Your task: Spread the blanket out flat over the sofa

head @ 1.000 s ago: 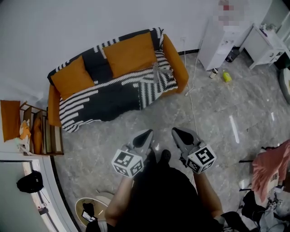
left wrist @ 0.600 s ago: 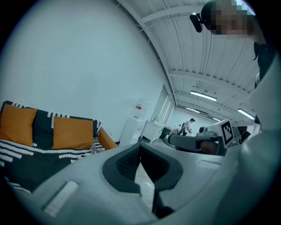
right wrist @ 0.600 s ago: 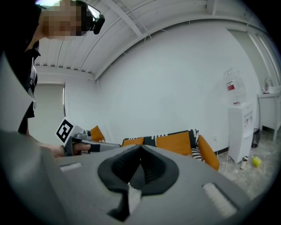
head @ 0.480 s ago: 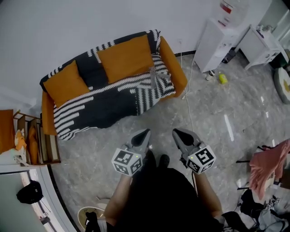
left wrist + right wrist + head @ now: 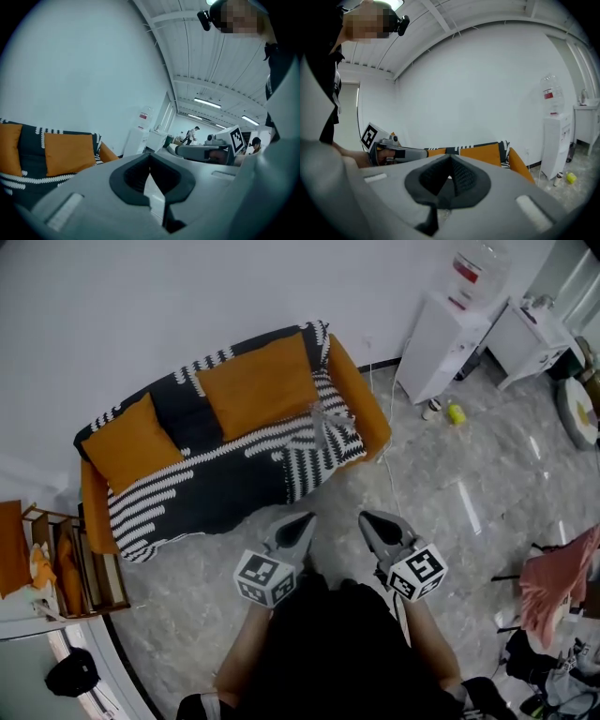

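An orange sofa (image 5: 362,390) stands against the white wall. A black-and-white striped blanket (image 5: 225,479) lies over its seat and backrest, with its front edge hanging toward the floor. Two orange cushions (image 5: 258,381) (image 5: 131,442) lean on the backrest. My left gripper (image 5: 305,519) and right gripper (image 5: 367,518) hover side by side over the marble floor, well short of the sofa. Both are shut and hold nothing. The left gripper view shows a cushion (image 5: 68,152) beyond the shut left gripper (image 5: 150,157). The right gripper view shows the sofa (image 5: 487,152) behind the right gripper (image 5: 450,159).
A white water dispenser (image 5: 436,343) and a white cabinet (image 5: 530,334) stand right of the sofa. A cable (image 5: 389,456) runs across the floor, near a yellow-green bottle (image 5: 457,413). A wooden shelf (image 5: 70,559) is at the left and a pink cloth (image 5: 553,582) at the right.
The head view has drifted, so the sofa sits slightly lower and further left in the picture. Both grippers keep the same pose and stay shut.
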A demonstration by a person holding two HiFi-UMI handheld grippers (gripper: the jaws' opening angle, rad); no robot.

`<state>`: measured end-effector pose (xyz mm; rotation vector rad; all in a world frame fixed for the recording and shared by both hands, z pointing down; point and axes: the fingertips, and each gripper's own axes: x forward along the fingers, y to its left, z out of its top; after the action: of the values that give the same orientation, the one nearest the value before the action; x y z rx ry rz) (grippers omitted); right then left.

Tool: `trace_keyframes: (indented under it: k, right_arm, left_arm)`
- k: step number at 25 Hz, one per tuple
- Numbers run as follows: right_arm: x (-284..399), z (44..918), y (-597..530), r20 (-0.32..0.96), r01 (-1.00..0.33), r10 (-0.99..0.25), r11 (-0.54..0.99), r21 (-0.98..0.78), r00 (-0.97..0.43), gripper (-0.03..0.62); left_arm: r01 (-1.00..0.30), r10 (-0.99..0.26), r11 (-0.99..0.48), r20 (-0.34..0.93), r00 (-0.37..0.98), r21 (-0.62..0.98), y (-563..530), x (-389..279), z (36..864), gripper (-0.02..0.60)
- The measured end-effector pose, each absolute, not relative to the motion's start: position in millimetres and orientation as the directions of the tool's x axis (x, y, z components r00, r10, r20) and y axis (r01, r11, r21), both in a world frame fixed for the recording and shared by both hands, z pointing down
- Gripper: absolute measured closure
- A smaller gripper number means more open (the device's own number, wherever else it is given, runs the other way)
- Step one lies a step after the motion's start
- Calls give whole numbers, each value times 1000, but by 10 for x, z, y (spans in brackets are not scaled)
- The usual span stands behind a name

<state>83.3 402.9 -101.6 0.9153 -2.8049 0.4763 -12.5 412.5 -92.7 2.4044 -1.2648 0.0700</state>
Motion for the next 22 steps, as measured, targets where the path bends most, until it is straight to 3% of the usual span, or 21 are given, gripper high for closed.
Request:
trace_keyframes:
  k: [10,22]
  right_arm:
    - [325,-882,3749,248,-587,-537,779,-220,-806,592]
    - [101,-274,2800,345,-569,-487,800,-193,-802,592]
  left_arm:
    - [-719,-739,-559,145,658,414,3776,-468,-932,574]
    - [-721,-742,-496,194,641,484,3063,-617,-595,574]
